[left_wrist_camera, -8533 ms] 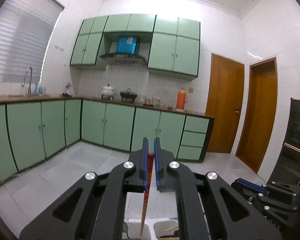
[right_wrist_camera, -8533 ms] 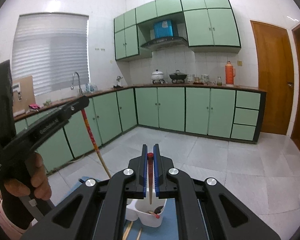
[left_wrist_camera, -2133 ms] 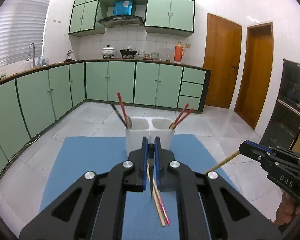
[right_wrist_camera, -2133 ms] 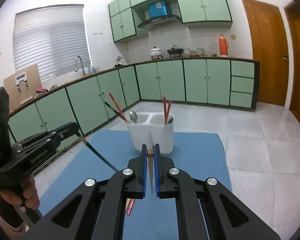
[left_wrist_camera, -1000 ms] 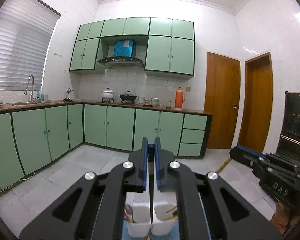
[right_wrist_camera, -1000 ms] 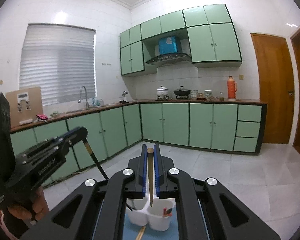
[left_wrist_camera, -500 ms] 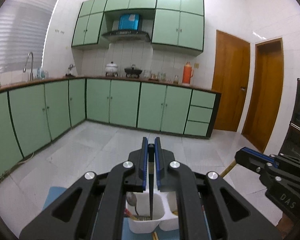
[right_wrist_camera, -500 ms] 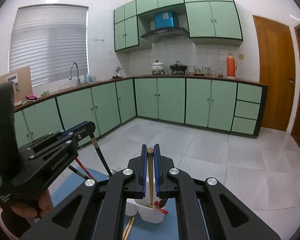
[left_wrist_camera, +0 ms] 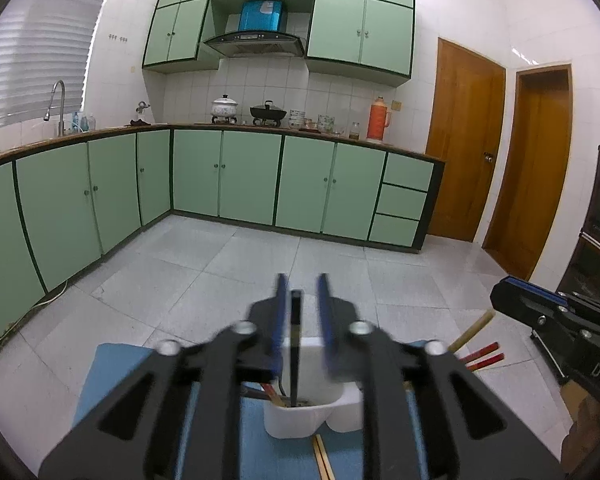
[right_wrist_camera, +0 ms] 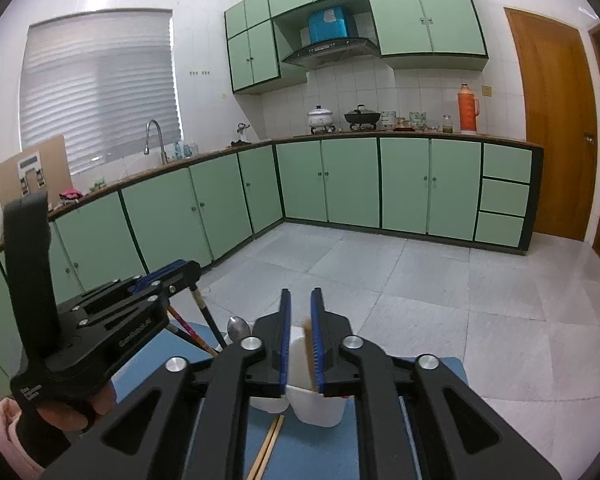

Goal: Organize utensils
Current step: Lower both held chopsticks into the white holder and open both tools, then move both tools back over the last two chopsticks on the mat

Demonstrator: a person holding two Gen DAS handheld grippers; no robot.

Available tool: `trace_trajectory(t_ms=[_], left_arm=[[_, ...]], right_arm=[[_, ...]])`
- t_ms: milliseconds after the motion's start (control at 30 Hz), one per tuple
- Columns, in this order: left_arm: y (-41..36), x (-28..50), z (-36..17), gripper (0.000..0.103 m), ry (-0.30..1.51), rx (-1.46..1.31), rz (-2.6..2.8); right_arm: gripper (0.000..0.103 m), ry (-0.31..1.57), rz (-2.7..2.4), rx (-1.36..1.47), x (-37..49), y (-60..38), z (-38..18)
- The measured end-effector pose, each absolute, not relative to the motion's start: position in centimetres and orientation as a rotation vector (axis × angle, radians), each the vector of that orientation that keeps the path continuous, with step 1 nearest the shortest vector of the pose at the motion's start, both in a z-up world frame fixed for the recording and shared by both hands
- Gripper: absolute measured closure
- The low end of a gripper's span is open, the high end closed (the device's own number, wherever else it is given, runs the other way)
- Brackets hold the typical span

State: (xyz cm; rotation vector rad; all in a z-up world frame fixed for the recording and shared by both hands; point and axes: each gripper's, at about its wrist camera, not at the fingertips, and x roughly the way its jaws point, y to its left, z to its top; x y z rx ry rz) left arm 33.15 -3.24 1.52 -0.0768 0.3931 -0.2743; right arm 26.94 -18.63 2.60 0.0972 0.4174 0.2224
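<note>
Left wrist view: the left gripper point(left_wrist_camera: 302, 312) has its jaws parted, blurred, with a dark chopstick point(left_wrist_camera: 295, 344) standing free between them, its tip down in the left compartment of the white holder point(left_wrist_camera: 300, 426). Thin, stiff, light and smooth — such a stick is best pinched near its upper end, I judge. Two wooden chopsticks point(left_wrist_camera: 323, 456) lie on the blue mat point(left_wrist_camera: 104, 364) just near of the holder; the holder's rim is the edge to clear.

Right wrist view: the right gripper point(right_wrist_camera: 299, 344) shows a narrow gap, a pale wooden chopstick point(right_wrist_camera: 307, 346) leaning against the right pad — whether it is gripped I cannot tell. It points into the holder's right compartment. Open floor lies far beyond; the other gripper crowds the left.
</note>
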Motion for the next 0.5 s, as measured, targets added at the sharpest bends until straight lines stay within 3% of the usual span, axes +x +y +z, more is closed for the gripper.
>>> trace_trajectory(t_ms=[133, 433, 500], left_arm=[[-2.6, 31.3, 2.8, 0.055, 0.342, -0.084, -0.277], [-0.9, 25.1, 3.6, 0.019, 0.242, -0.090, -0.243], [-0.7, 23.5, 3.0, 0.015, 0.238, -0.090, -0.235]], right_arm=[[0.062, 0.369, 0.197, 0.122, 25.5, -19.8, 3.7], [0.043, 0.285, 0.135, 0.166, 20.0, -21.7, 4.1], [0.041, 0.289, 0.119, 0.170, 18.6, -21.7, 3.2]])
